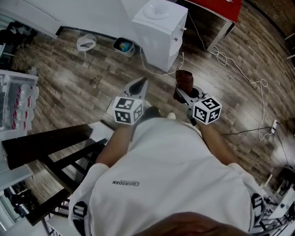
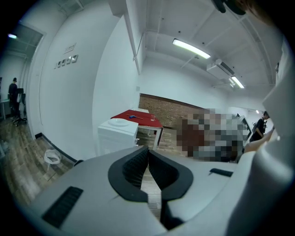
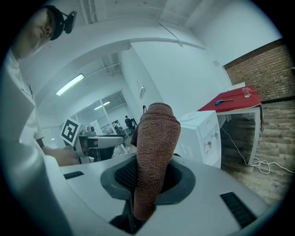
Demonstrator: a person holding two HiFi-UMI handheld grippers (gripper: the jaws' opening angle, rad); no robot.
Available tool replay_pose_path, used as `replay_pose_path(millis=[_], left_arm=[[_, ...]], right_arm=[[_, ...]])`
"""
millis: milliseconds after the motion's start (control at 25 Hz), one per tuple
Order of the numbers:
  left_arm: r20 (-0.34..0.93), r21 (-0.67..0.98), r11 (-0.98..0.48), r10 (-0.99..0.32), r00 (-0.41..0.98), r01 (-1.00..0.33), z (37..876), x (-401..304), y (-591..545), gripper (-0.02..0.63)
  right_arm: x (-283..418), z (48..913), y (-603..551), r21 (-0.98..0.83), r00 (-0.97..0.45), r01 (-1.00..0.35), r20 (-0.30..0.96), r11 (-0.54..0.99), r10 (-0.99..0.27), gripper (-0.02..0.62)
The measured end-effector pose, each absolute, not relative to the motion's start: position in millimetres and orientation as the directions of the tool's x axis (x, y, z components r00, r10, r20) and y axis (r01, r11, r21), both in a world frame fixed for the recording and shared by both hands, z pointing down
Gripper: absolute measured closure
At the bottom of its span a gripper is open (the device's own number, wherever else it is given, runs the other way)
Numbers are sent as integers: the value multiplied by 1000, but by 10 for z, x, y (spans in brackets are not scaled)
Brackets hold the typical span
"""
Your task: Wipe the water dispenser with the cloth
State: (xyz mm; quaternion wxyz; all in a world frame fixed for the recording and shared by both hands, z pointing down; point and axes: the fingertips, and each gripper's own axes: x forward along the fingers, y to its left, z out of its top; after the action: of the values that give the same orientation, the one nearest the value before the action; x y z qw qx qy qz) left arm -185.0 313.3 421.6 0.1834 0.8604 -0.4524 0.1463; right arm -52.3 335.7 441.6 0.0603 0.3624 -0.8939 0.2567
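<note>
The white water dispenser (image 1: 159, 32) stands on the wooden floor ahead of me, also visible in the left gripper view (image 2: 118, 133) and the right gripper view (image 3: 203, 136). My right gripper (image 1: 180, 92) is shut on a folded reddish-brown cloth (image 3: 154, 161), which sticks up between its jaws (image 1: 184, 79). My left gripper (image 1: 140, 85) is shut with nothing in it, its pads (image 2: 138, 167) meeting at the tips. Both grippers hang short of the dispenser, apart from it.
A red table (image 1: 216, 11) stands behind the dispenser. White cables (image 1: 244, 73) trail over the floor at right. A small bin (image 1: 123, 45) and a white bowl-like stand (image 1: 86, 43) sit left of the dispenser. Dark furniture (image 1: 46, 147) is at my lower left.
</note>
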Motion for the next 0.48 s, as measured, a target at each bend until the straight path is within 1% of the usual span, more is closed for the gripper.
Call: replay_pose_path(millis=[480], left_arm=[[414,161,-519,-737,534,-840,4151,-1964,3194,605]], right_arm=[[-586,4378,3372,-392,-732,-679,295,621,-614,522]])
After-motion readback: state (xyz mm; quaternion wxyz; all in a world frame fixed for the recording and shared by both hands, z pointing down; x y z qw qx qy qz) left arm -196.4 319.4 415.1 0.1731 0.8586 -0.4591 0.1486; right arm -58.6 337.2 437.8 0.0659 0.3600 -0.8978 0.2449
